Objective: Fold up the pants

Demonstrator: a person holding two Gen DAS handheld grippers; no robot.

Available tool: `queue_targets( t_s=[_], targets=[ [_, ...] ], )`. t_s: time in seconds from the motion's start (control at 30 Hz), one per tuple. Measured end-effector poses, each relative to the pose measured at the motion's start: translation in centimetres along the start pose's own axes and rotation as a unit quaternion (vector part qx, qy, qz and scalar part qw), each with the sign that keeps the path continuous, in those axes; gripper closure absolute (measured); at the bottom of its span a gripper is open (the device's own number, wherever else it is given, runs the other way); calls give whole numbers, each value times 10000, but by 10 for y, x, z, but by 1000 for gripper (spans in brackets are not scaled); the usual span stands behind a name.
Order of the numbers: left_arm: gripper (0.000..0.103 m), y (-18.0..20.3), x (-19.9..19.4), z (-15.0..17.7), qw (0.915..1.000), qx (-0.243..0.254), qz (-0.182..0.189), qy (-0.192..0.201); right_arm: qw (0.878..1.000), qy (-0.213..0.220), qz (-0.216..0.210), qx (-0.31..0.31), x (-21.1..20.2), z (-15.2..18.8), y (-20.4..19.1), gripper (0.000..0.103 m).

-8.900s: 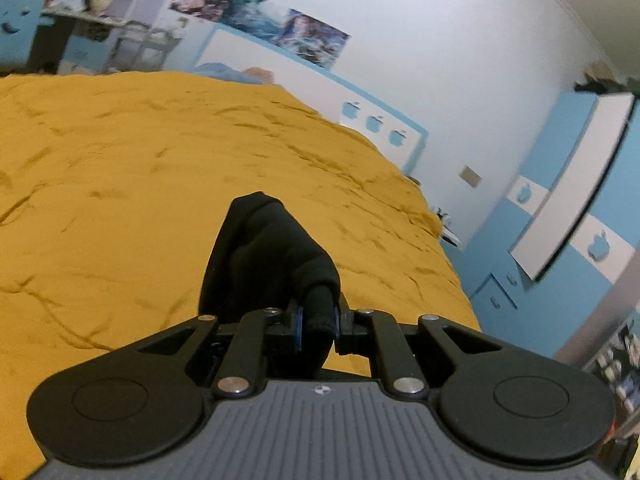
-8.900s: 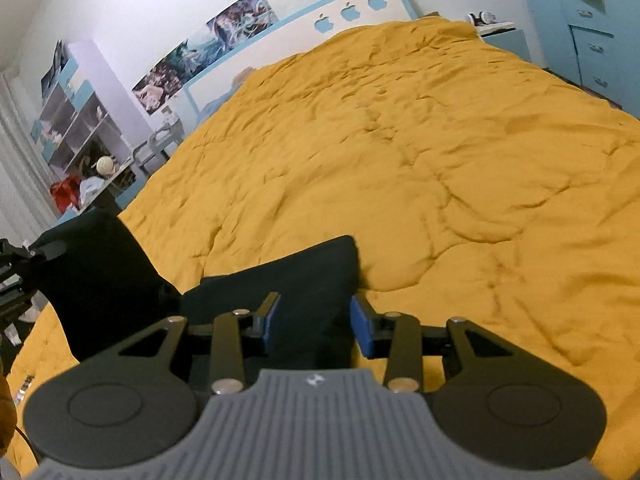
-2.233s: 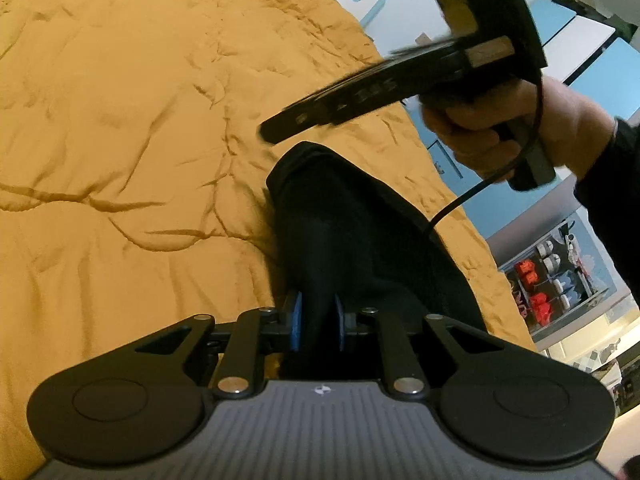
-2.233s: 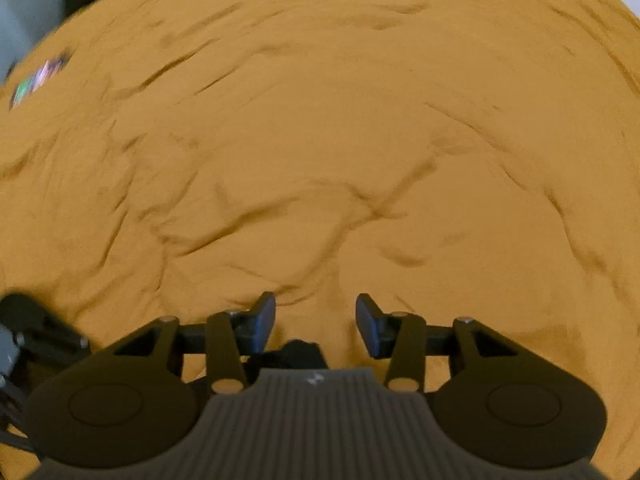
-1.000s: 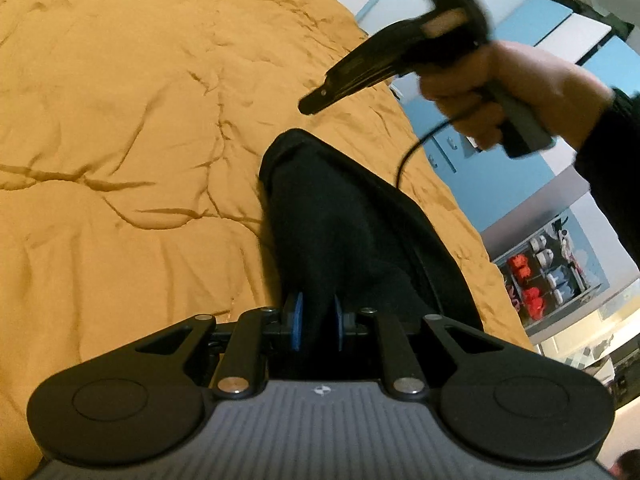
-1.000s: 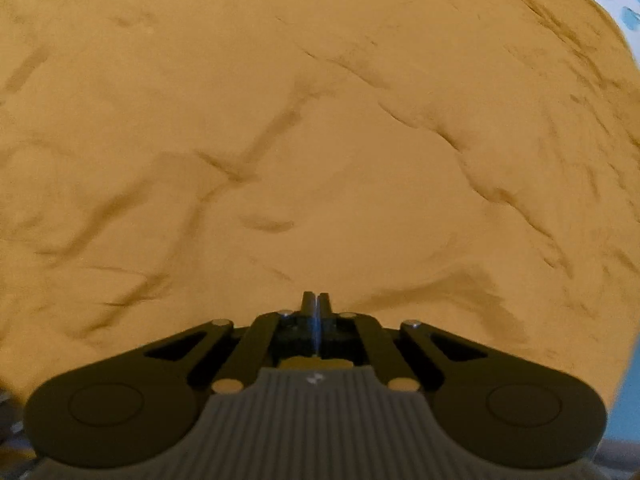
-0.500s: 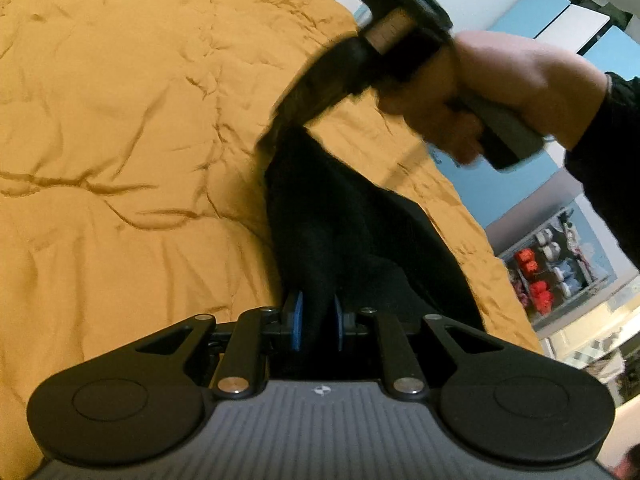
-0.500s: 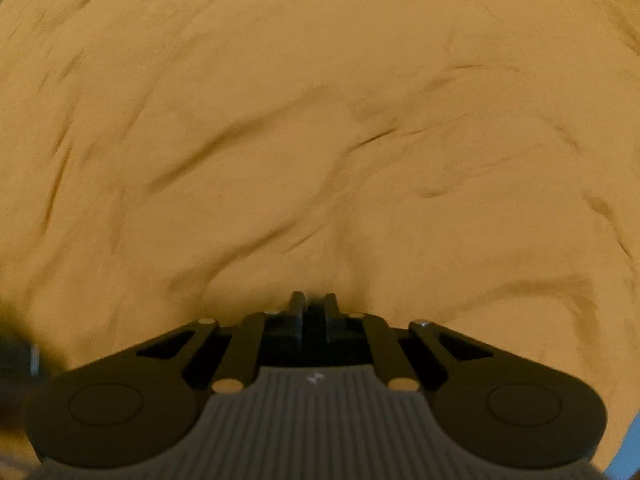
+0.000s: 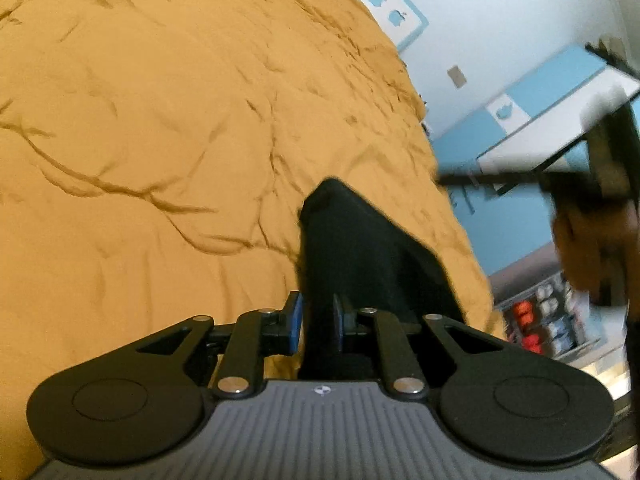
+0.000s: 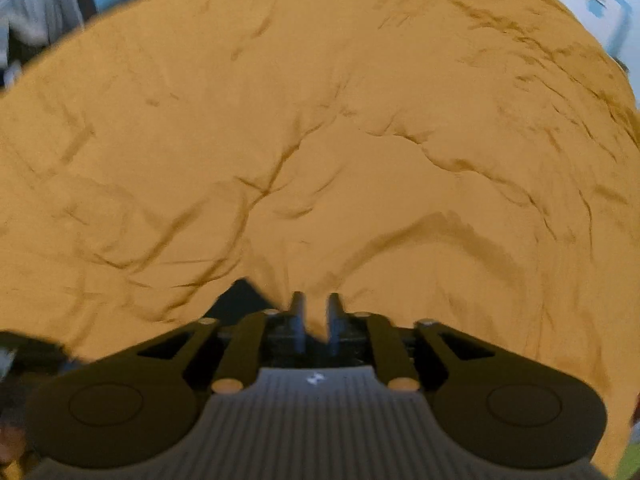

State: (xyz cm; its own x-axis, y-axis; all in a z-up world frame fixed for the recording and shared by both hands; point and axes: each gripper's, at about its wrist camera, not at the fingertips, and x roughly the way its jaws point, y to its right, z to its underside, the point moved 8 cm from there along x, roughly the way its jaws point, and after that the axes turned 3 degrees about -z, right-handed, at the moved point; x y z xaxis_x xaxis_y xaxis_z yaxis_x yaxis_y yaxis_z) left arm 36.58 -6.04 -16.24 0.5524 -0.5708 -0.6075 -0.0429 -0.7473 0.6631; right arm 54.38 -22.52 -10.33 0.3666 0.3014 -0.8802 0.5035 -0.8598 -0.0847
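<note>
Pants, black soft limp cloth lying on the mustard-yellow bedspread, are bunching in our left gripper, clenched on 1 edge, while our right gripper, just parting, is holding nothing.

My left gripper points downward at a slant, its blue-padded jaws nearly closed and clamped on a fold of the black pants. My right gripper is angled steeply down; its jaws have just been opening and now stand a narrow gap apart with nothing between them. In the left wrist view my right hand, motion-blurred, grasps its tool's handle up at the right edge, well apart from my left gripper
</note>
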Motion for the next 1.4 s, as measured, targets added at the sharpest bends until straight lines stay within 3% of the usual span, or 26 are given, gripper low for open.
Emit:
queue_targets(
  t_s=[0.17, 0.23, 0.3, 0.4, 0.6, 0.73, 0.77, 0.8, 0.87, 0.97, 1.1, 1.17, 1.27, 1.33, 1.4],
  targets=[
    [83, 12, -18, -9, 9998, 137, 75, 128, 9963, 632, -94, 569, -59, 72, 13, 75],
    [80, 18, -17, -5, 9995, 314, 25, 70, 9951, 872, -13, 468, -74, 105, 9, 75],
    [74, 27, -11, 5, 9981, 604, -99, -8, 9939, 1074, 106, 209, -78, 137, -2, 75],
    [74, 37, -2, 15, 9960, 830, -322, -112, 9905, 1271, 301, -440, -68, 172, -32, 75],
    [73, 51, 2, 21, 9919, 1133, -577, -22, 9739, 1284, 787, -1696, -25, 196, -92, 77],
    [73, 51, 9, 23, 9885, 1290, -789, -89, 9480, 1154, 1491, -2565, 8, 204, -114, 81],
    [73, 51, 9, 23, 9885, 1276, -802, -106, 9372, 1095, 1678, -2855, 16, 208, -120, 99],
    [73, 51, 9, 24, 9886, 1263, -810, -115, 9276, 1058, 1842, -3073, 21, 211, -125, 103],
    [73, 52, 7, 25, 9885, 1272, -804, -112, 9136, 1056, 2118, -3307, 26, 216, -132, 103],
    [73, 51, 5, 25, 9880, 1299, -829, -93, 9081, 864, 2119, -3506, 23, 224, -136, 103],
    [73, 49, 3, 22, 9890, 1242, -799, -88, 9096, 390, 1715, -3764, 11, 239, -133, 103],
    [73, 50, 5, 20, 9891, 1258, -765, -85, 9136, 394, 1709, -3669, 4, 244, -125, 103],
    [73, 52, 10, 19, 9876, 1314, -854, -56, 9545, 892, 1344, -2508, -18, 228, -101, 103],
    [73, 53, 16, 24, 9866, 1348, -905, -120, 9648, 1317, 1377, -1812, -30, 214, -82, 102],
    [73, 52, 21, 29, 9846, 1426, -997, -172, 9673, 1687, 1515, -1138, -33, 201, -62, 89]
  ],
)
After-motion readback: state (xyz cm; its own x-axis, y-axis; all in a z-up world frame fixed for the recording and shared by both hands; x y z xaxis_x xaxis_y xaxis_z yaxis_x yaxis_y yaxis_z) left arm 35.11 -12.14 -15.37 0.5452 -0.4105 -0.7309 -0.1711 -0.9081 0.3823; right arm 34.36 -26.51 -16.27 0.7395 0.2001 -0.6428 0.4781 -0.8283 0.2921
